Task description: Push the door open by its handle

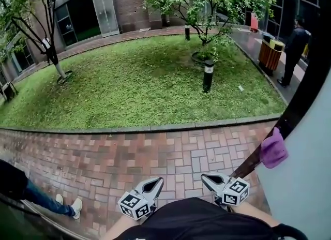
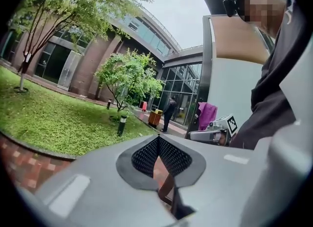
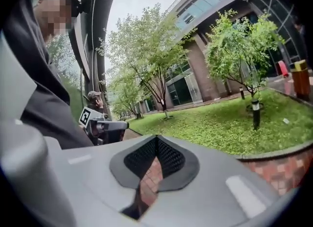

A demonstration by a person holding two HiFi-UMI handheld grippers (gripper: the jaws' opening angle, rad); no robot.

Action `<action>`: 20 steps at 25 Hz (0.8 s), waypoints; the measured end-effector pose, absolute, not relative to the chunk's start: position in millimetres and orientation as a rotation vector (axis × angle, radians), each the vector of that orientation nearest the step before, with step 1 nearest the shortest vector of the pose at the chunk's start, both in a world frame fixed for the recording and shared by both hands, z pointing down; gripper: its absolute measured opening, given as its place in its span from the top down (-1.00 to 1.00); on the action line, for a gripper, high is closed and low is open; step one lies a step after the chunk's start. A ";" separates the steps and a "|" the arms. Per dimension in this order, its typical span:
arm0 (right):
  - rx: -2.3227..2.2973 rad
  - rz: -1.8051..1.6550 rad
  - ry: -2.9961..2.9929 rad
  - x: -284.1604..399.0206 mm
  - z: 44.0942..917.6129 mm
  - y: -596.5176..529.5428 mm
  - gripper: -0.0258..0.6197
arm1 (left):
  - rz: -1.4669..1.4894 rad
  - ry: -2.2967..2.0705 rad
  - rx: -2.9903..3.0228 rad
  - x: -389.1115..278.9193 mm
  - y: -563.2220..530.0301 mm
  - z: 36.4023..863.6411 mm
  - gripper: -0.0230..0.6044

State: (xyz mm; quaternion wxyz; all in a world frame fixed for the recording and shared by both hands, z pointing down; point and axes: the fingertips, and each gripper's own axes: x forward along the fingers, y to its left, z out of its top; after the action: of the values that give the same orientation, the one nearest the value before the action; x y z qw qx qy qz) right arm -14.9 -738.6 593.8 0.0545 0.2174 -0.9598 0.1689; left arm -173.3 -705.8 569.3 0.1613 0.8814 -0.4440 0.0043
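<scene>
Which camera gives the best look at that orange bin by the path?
The head view: the orange bin stands whole, yellow top showing, beside a person in dark clothes. The left gripper view shows the bin small and far off; the right gripper view catches the bin at the picture's right edge.

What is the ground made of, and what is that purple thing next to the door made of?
The ground looks like brick: dull red and brown blocks with thin lines between them. The purple thing looks like soft cloth, because it bunches and droops. Which kind of cloth it is can't be told from here.
</scene>
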 end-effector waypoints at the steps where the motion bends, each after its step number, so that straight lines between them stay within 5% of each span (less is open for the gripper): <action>1: 0.658 0.507 -2.917 -19.4 591.8 -739.7 0.92 | 0.009 -1.264 2.525 -176.5 -706.1 566.8 0.93; 12: 0.715 0.375 -2.888 -30.7 579.8 -727.1 0.92 | 0.055 -1.258 2.568 -213.1 -694.2 574.3 0.93; 20: 0.445 0.282 -2.924 15.7 575.5 -701.0 0.92 | 0.007 -1.464 2.512 -137.6 -632.9 535.9 0.93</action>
State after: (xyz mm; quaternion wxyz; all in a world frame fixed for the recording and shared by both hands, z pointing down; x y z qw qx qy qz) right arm 15.7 -701.0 575.5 0.0853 0.1491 -0.9806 0.0947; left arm -137.6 -632.9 535.9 0.1167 0.8582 -0.4999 0.0025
